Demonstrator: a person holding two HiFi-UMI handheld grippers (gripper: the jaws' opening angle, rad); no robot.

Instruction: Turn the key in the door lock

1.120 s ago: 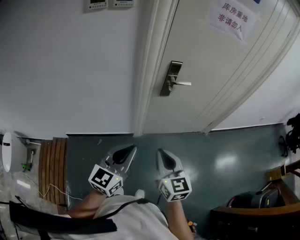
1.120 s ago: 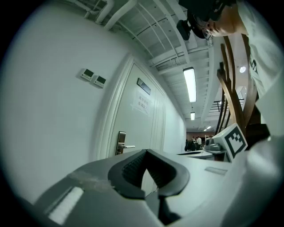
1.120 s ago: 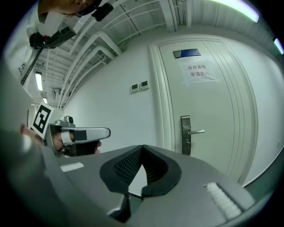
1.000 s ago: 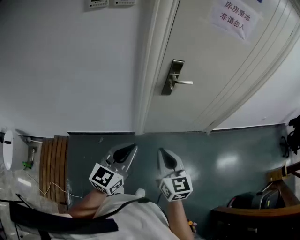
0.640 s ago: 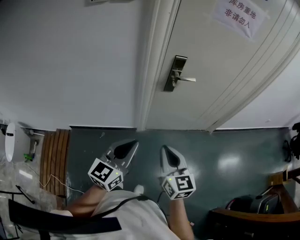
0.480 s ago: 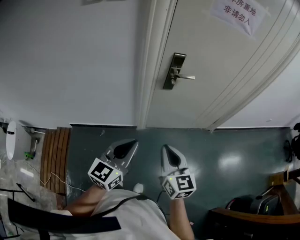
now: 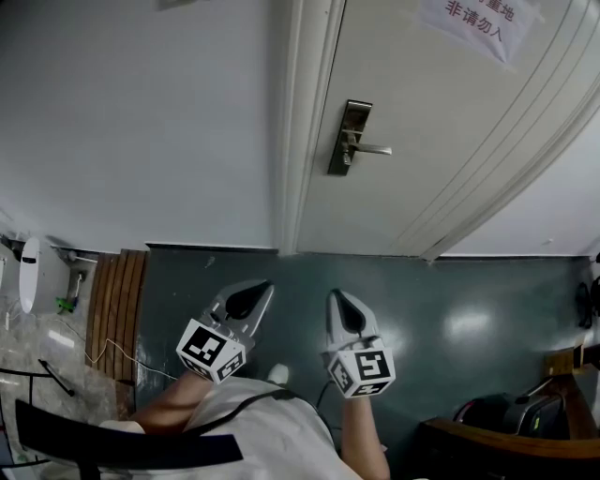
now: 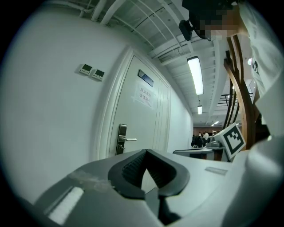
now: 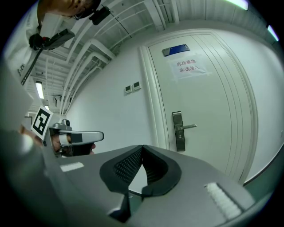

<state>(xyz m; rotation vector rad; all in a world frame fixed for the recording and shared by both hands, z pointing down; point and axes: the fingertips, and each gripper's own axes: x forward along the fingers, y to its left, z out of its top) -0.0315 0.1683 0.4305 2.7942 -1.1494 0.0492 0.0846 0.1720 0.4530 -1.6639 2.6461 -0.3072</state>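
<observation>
The white door (image 7: 441,141) is closed, with a metal lock plate (image 7: 349,137) and lever handle (image 7: 371,148) near its left edge. The plate (image 9: 178,131) is also in the right gripper view and the plate (image 8: 121,138) in the left gripper view. A key is too small to make out. My left gripper (image 7: 259,290) and right gripper (image 7: 338,299) hang side by side over the dark floor, well short of the door. Both point level at it. Each is shut, and nothing is held.
A paper sign (image 7: 478,14) is stuck high on the door. The white door frame (image 7: 298,131) and plain wall (image 7: 141,122) lie left of the lock. Wooden slats (image 7: 112,309) and a white device (image 7: 39,286) are at the floor's left, dark furniture (image 7: 497,441) at lower right.
The lock plate has slid slightly up and right in the head view as the person edges toward the door. Both grippers keep their pose and stay shut.
</observation>
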